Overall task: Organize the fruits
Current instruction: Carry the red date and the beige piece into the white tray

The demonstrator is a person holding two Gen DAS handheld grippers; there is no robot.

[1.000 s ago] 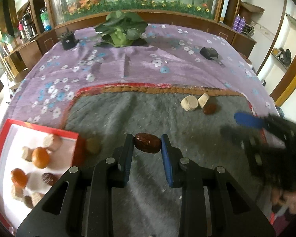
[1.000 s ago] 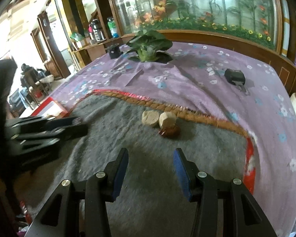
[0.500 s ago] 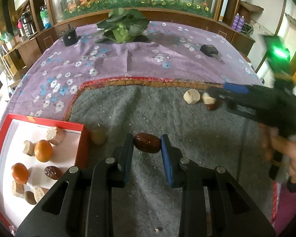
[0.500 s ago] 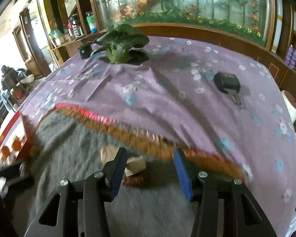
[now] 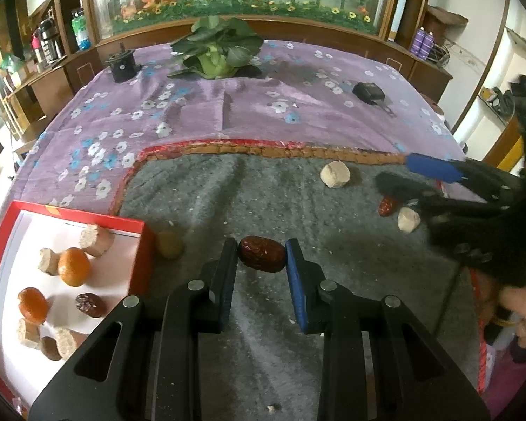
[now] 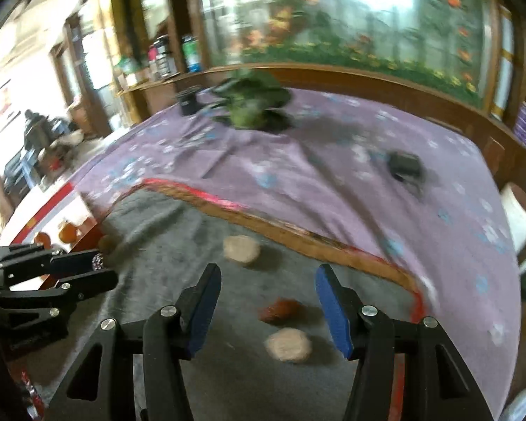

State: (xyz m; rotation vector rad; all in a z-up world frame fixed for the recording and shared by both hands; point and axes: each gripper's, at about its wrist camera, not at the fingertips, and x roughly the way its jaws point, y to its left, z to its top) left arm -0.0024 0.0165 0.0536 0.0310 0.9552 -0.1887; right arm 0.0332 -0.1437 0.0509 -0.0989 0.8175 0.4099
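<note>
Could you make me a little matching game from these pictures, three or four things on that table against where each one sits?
Things:
1. red date
2. orange fruit
3. leafy cabbage
4. pale chunk

Places:
a. far end of the purple cloth
b. inside the red box
c. between the pads of the left hand-held gripper
d. loose on the grey mat, near its orange border

Pairs: 1-c, 2-b, 3-a, 4-d

right tool [image 6: 268, 310] now over the red date [image 6: 280, 310] on the grey mat, its jaws just opening wider, nothing gripped, pale chunk [image 6: 288, 345] now apart from that date
</note>
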